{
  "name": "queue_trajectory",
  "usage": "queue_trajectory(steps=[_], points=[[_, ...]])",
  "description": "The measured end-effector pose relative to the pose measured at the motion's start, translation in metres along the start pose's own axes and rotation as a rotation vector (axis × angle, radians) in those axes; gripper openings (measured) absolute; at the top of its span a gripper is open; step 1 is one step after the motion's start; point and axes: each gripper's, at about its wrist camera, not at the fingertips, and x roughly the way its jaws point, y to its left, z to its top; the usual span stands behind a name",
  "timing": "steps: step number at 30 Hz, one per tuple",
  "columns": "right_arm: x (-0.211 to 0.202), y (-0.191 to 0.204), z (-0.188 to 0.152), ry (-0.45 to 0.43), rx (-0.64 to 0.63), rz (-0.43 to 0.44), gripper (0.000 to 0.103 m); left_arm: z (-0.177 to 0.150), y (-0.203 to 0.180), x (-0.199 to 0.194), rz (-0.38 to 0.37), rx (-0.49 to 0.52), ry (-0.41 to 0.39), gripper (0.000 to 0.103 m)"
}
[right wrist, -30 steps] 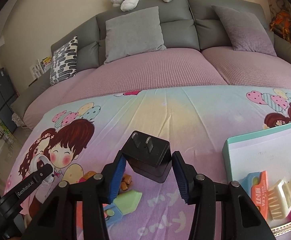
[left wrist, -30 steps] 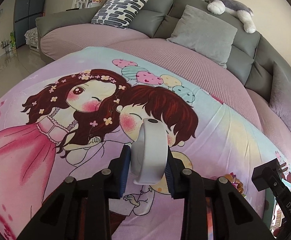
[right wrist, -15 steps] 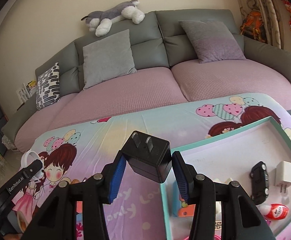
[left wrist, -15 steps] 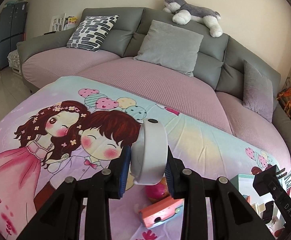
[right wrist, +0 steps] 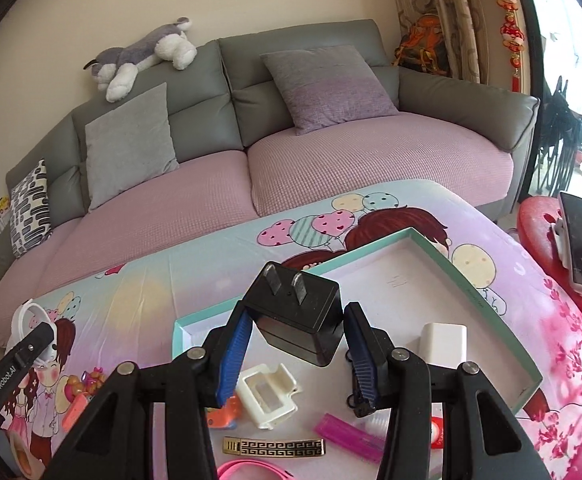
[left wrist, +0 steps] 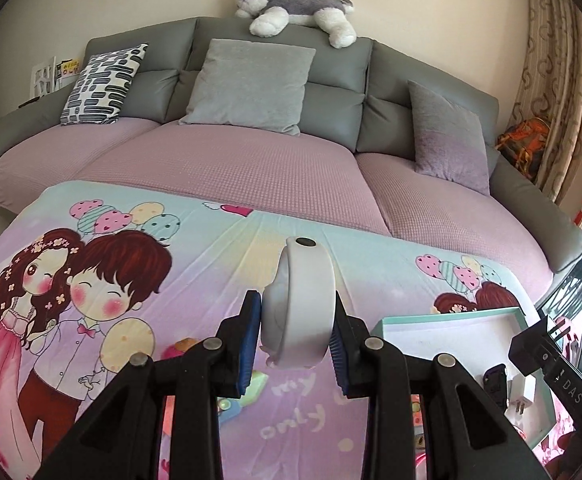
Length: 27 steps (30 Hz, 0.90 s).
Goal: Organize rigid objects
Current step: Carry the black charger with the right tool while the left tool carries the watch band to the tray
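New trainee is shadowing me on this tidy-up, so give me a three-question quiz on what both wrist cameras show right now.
1. True or false: the black plug in the right gripper has its prongs pointing back toward the camera.
2. What does the left gripper hold? A) a pink lighter B) a white round gadget C) a gold clip
3. Fill in: the white charger lies inside the ____ with the teal rim.

Key
1. False: the prongs point up and away, toward the sofa.
2. B: the white round gadget sits between the pads.
3. Tray.
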Motion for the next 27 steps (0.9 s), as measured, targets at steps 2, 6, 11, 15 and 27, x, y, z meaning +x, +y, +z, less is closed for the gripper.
queue_trajectory(steps=[2,6,11,15,27], points=[[0.003,-0.008,0.001,0.009,0.013,-0.006,0.050,-0.002,-0.012,0.001,-0.015,0.023,0.008,0.033],[0.005,-0.019,0.003,0.021,0.036,-0.013,0.050,-0.006,-0.043,0.004,-0.051,0.086,0.024,0.033],[0.009,-0.033,0.004,0.035,0.040,-0.049,0.050,-0.014,-0.080,0.009,-0.127,0.170,0.058,0.033],[0.014,-0.045,0.005,0.049,0.055,-0.066,0.050,-0.021,-0.101,0.018,-0.174,0.209,0.101,0.034],[0.024,-0.080,0.007,0.080,0.126,-0.096,0.050,-0.031,-0.133,0.048,-0.149,0.289,0.182,0.033]])
